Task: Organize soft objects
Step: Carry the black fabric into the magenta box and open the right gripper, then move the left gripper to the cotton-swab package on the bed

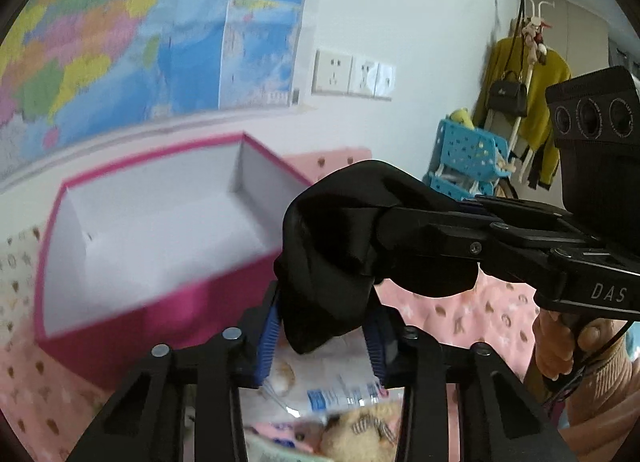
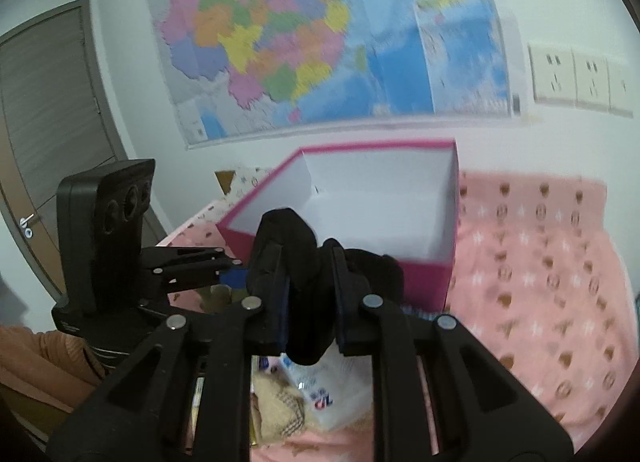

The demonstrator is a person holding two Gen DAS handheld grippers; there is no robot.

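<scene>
Both tools (image 1: 324,336) (image 2: 310,302) clenched on crumpled silky black cloth (image 1: 332,246), open pink cardboard box (image 2: 448,274) beyond

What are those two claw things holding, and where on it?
Both grip one black cloth: left gripper pinches its lower end, right gripper its other end.

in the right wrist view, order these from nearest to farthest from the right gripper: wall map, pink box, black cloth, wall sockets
1. black cloth, clamped between the right gripper fingers.
2. pink box, open, just behind the cloth on the pink blanket.
3. wall map and wall sockets, both on the far wall, map centre, sockets right; too close to call.
</scene>
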